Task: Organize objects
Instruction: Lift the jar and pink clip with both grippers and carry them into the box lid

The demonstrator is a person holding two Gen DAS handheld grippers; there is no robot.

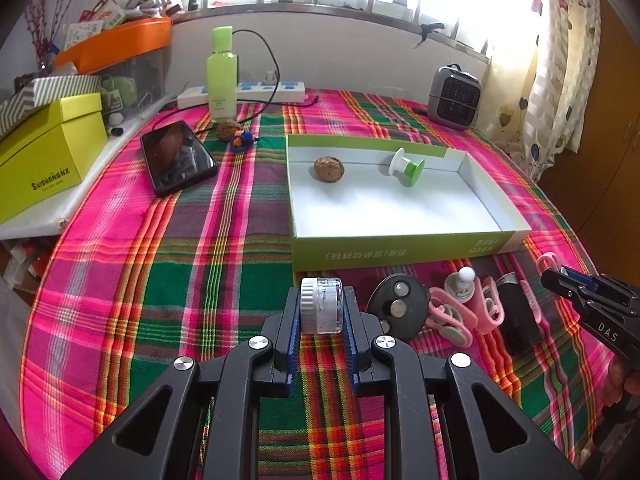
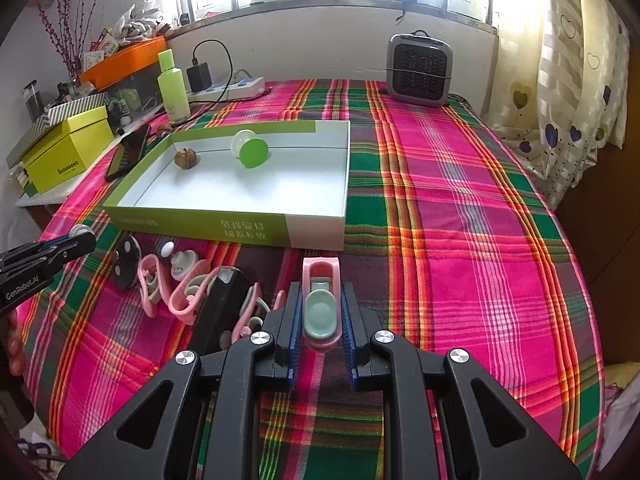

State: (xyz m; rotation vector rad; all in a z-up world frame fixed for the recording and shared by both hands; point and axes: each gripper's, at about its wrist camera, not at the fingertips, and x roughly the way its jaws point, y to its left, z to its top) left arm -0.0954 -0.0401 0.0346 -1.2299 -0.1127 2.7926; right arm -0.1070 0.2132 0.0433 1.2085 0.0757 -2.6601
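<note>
Your left hand-held gripper [image 1: 322, 312] pinches a small clear jar [image 1: 322, 306], your right hand-held gripper [image 2: 321, 312] pinches a pink clip [image 2: 321, 304], the box [image 2: 224, 226] just ahead.

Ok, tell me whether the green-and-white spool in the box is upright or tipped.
Tipped: the spool lies on its side in the box, green end facing the right wrist camera.

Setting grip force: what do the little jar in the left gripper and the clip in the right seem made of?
Jar: apparently hard clear plastic, see-through glossy body, ridged white cap. Clip: looks like smooth moulded plastic, pink shell with a pale green pad, slight sheen.
</note>
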